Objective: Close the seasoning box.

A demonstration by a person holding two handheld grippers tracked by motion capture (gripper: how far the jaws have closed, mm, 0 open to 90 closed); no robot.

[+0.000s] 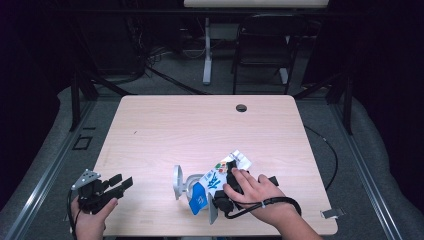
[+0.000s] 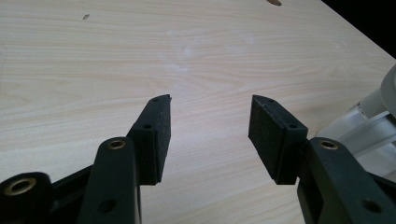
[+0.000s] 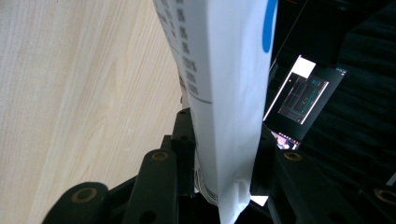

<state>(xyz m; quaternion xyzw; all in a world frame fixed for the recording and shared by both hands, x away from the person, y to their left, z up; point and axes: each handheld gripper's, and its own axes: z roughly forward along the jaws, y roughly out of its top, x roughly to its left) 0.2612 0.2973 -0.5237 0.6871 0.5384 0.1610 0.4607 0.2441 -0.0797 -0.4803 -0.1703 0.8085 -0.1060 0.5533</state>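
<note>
1 carton (image 1: 218,179) in right tool (image 1: 226,186) | 1 glass (image 1: 184,183) | left tool (image 1: 116,184) empty

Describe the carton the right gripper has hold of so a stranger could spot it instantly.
Start at the near edge of the pale wooden table, right of centre. There the right gripper clamps a tilted white carton with blue and green print. Its clear plastic neighbour carries no print.

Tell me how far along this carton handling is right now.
Done: the right gripper has the milk carton between its jaws, tilted beside the clear pitcher. In hand: the grip on that carton. Left: whatever follows with the pitcher; the left gripper waits open, apart from both, near the table edge.
</note>
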